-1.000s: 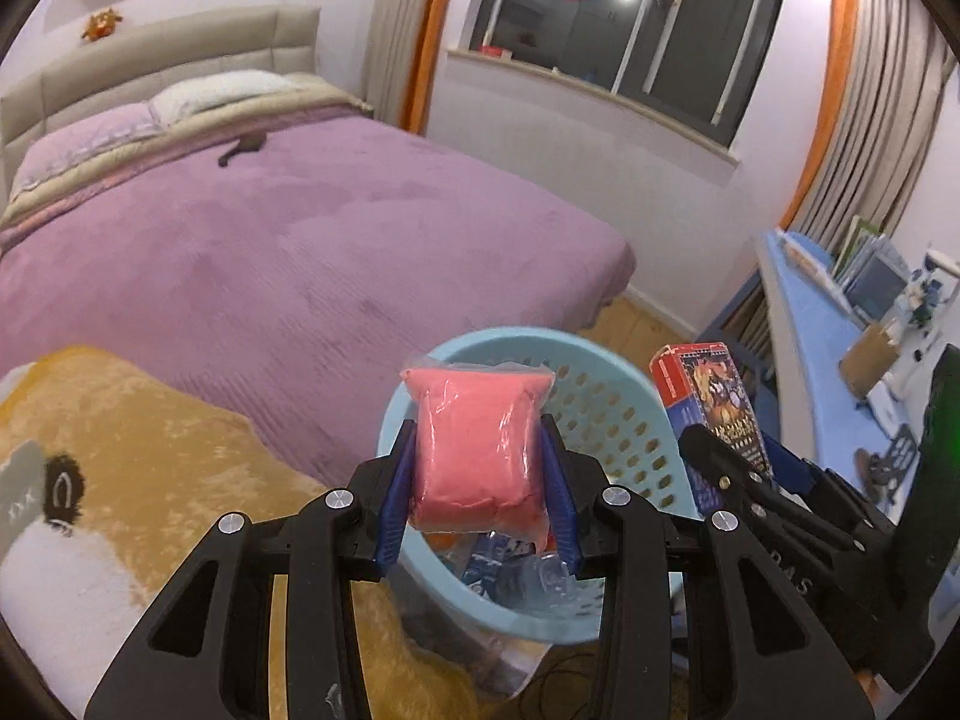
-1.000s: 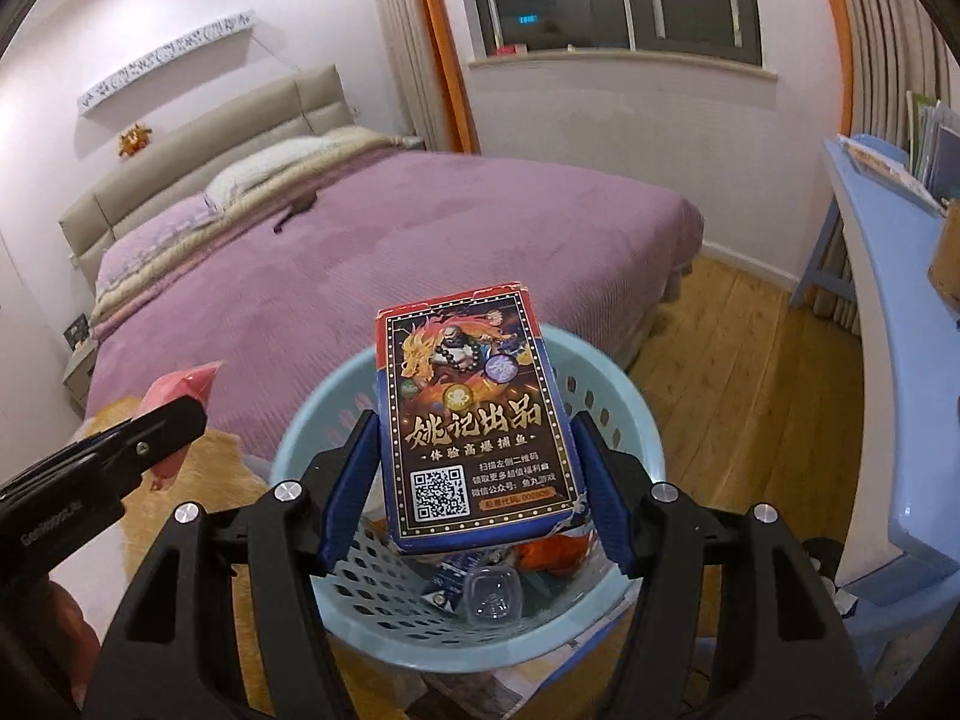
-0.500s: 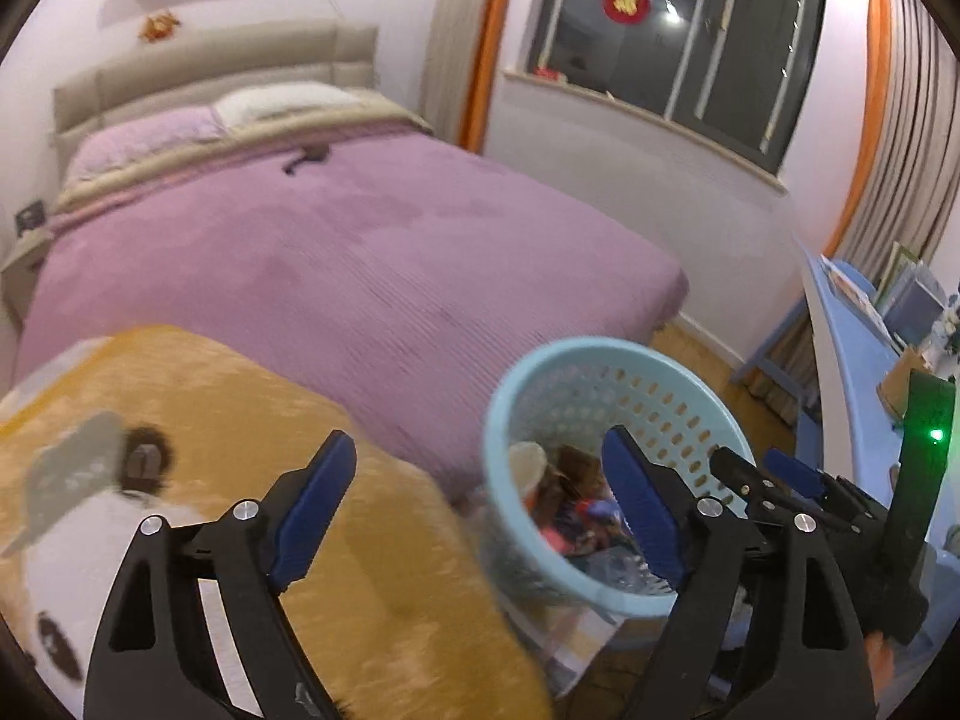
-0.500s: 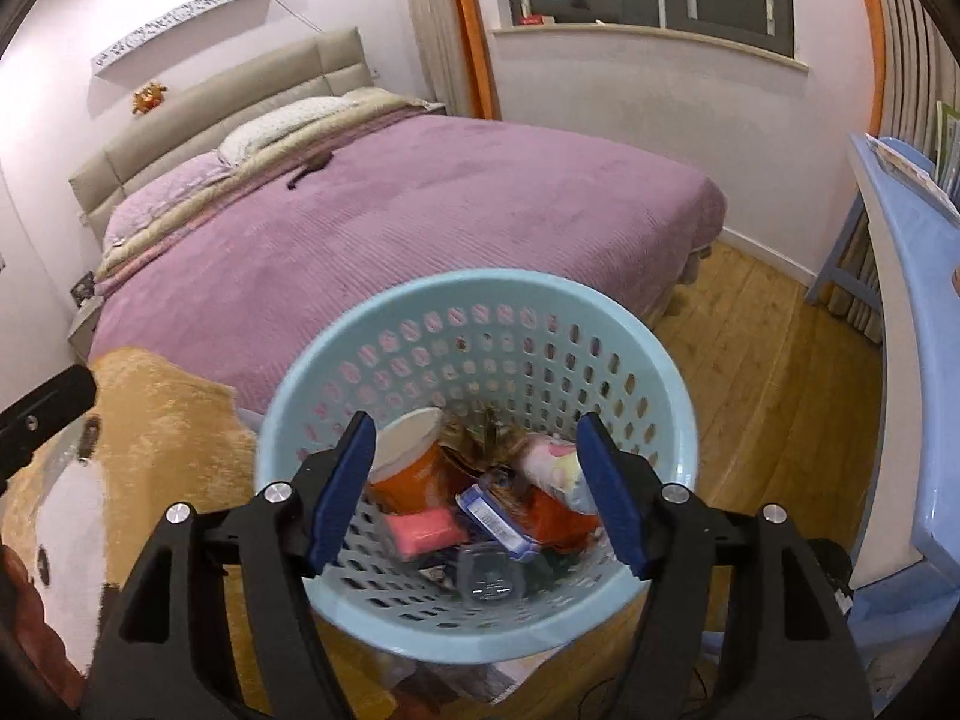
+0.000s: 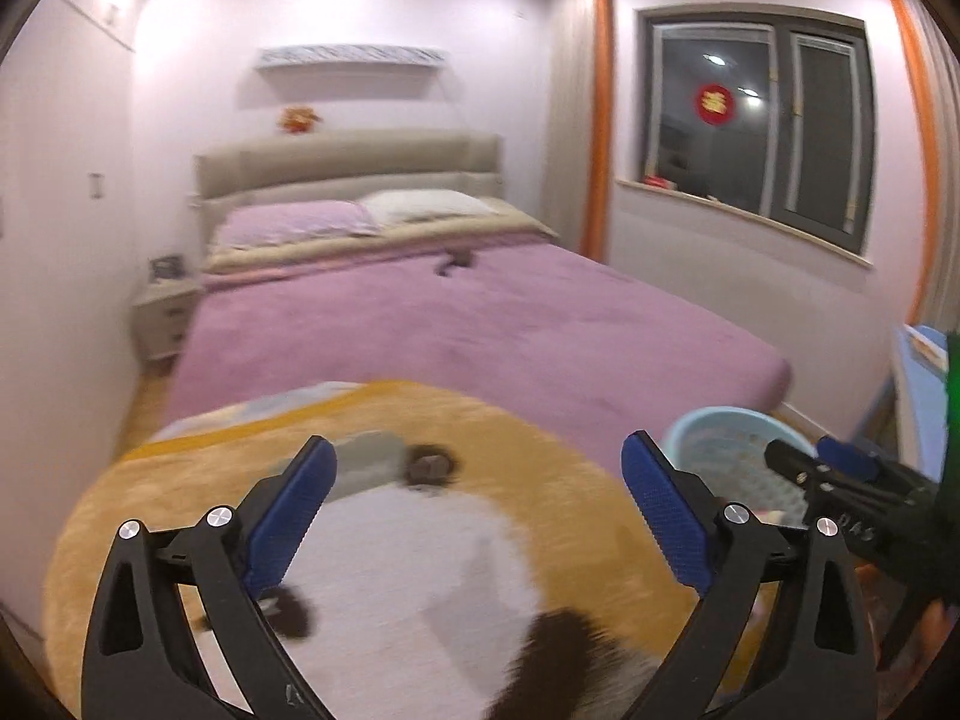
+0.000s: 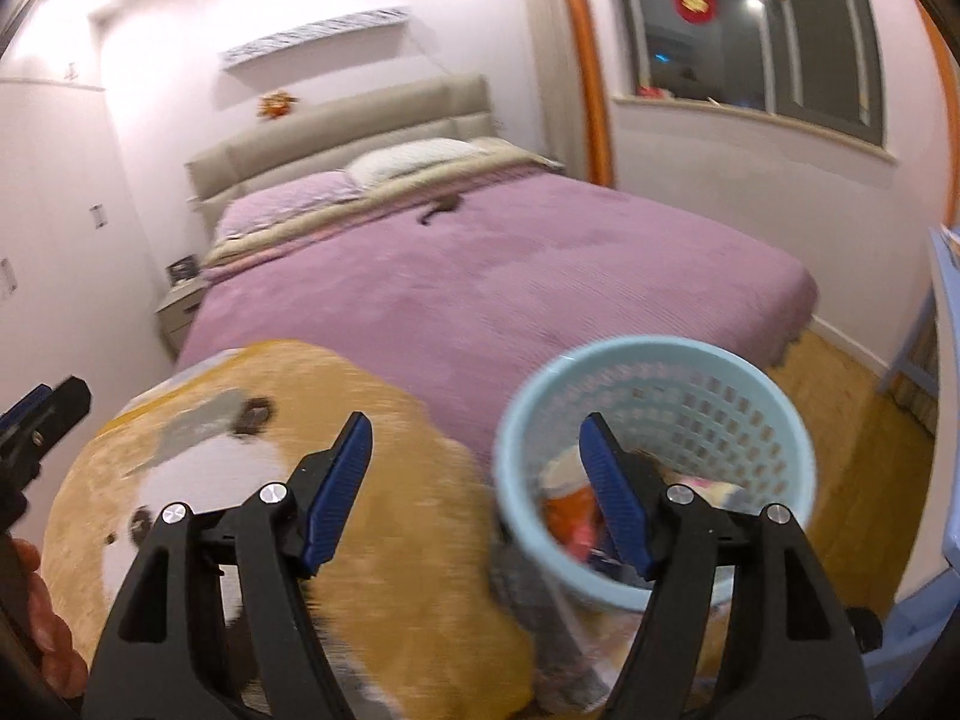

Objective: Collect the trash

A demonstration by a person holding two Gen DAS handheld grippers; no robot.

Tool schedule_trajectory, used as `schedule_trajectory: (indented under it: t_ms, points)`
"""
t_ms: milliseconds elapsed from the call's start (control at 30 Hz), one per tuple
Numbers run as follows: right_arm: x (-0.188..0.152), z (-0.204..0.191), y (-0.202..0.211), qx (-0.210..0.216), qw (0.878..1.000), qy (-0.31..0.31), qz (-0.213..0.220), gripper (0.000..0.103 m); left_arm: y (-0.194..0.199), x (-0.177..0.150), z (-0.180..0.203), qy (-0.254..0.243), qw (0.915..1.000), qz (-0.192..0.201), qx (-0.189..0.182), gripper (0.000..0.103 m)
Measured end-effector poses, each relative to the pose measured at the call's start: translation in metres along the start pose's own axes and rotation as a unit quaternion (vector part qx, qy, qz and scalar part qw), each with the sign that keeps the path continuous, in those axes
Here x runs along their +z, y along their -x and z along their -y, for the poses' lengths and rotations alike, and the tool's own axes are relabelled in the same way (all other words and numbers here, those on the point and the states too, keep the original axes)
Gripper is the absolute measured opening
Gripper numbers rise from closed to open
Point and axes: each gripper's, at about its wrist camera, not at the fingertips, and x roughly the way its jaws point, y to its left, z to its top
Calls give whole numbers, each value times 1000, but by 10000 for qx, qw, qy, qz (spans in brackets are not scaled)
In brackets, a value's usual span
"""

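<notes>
Your left gripper [image 5: 477,498] had its fingers wide apart, with nothing between them. They had just been opening. Your right gripper [image 6: 474,480] was open and empty too, and its fingers had just spread a little more. The trash [image 6: 570,510] lay inside the blue basket [image 6: 654,360], which stood on the floor by the foot corner of the bed [image 6: 510,276]. I think the drop was done. Next, you needed to find more trash to pick up.
</notes>
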Motion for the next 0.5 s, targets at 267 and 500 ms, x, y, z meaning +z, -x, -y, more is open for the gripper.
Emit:
schedule_trajectory:
  t_ms: [267,500]
  points:
    - [-14,-72,16,435,9980,322,317,72,37,-30,-53,243,9958,194,860,95]
    - [-36,-91,9,-1,9986,190,496,74,32,-64,-78,408,9882,396,1421,95]
